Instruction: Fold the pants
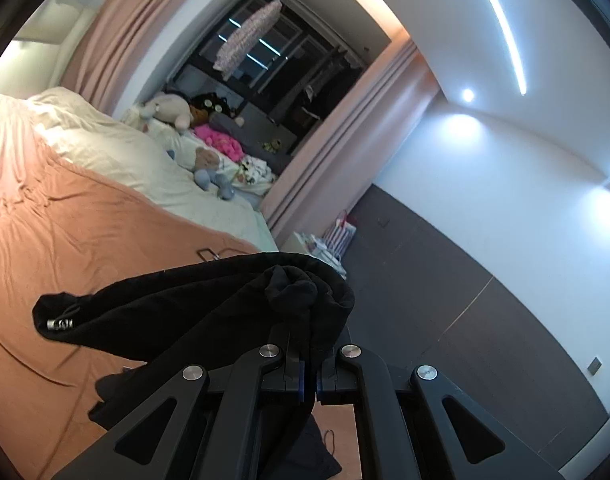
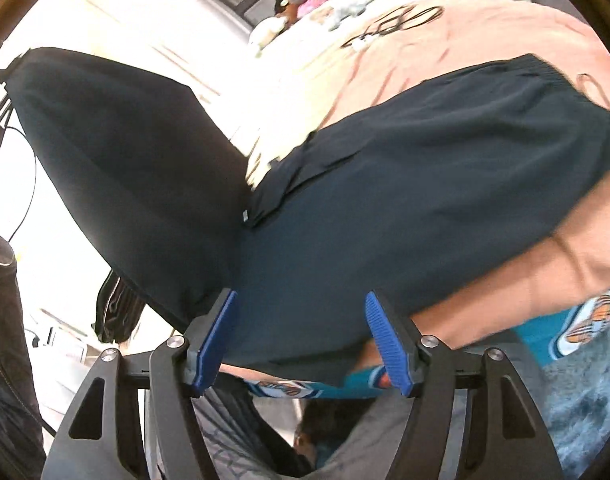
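The black pants [image 1: 193, 308] hang bunched from my left gripper [image 1: 311, 376], which is shut on a fold of the cloth and holds it above the orange bedsheet [image 1: 65, 232]. In the right wrist view the pants [image 2: 385, 200] lie spread on the orange sheet [image 2: 485, 36], one leg [image 2: 117, 160] lifted up to the left. My right gripper [image 2: 301, 344] is open, its blue pads [image 2: 385, 344] on either side of the pants' near edge, with cloth between the jaws.
Cream bedding [image 1: 117, 148] and soft toys [image 1: 209, 168] lie at the far end of the bed. Pink curtains [image 1: 329, 152] and a dark window stand behind. A black cable [image 2: 397, 20] lies on the sheet. A teal patterned cloth [image 2: 585, 320] lies near right.
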Available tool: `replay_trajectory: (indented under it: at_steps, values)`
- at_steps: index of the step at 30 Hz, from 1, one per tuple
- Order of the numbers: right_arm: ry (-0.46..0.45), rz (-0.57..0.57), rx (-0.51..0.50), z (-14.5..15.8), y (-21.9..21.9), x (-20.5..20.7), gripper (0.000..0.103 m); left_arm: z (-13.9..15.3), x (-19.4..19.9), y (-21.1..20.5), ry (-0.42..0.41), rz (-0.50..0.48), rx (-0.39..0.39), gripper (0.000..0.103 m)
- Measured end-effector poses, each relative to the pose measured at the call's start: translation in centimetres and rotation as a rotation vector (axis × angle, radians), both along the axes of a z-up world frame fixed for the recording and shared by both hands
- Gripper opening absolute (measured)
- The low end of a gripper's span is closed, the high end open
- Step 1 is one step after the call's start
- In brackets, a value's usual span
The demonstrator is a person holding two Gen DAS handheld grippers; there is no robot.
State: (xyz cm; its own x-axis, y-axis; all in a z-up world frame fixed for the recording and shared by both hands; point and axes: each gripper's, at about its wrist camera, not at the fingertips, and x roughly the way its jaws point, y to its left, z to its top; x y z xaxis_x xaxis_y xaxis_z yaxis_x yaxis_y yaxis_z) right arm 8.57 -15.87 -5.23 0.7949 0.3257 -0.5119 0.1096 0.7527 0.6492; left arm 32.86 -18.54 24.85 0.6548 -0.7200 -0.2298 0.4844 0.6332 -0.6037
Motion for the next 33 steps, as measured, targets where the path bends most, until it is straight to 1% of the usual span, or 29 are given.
replay_trajectory:
  at_steps: [3,7,11,17,21,28,30,33]
  values:
    - [-0.001,-0.035,0.010,-0.2,-2.0,-1.6,0.065,-0.5,0.5,-2.9,0.013,-0.015,0.016,0.002]
    - [-0.011,-0.068,0.028,0.7,-3.1,-4.1,0.065,-1.7,1.0,-6.4,0.035,-0.041,0.037,0.003]
    - [-0.018,-0.119,0.040,0.3,-4.8,-5.8,0.065,-3.3,1.9,-9.9,0.059,-0.063,0.058,0.003]
    - [-0.012,-0.183,0.072,-0.5,-7.6,-8.8,0.065,-7.0,3.6,-15.2,0.133,-0.117,0.077,0.002]
    - [-0.004,-0.231,0.097,-1.4,-9.3,-10.2,0.065,-9.5,4.2,-19.7,0.172,-0.165,0.112,0.002]
    - [0.016,-0.299,0.130,-1.7,-11.5,-13.0,0.065,-13.8,4.3,-27.2,0.228,-0.248,0.172,0.002]
    - [0.017,-0.318,0.131,-1.6,-11.8,-13.7,0.065,-15.4,4.1,-28.8,0.250,-0.278,0.188,0.002]
    - [0.020,-0.342,0.134,-1.5,-12.4,-14.3,0.065,-18.4,3.9,-31.3,0.307,-0.332,0.219,0.003]
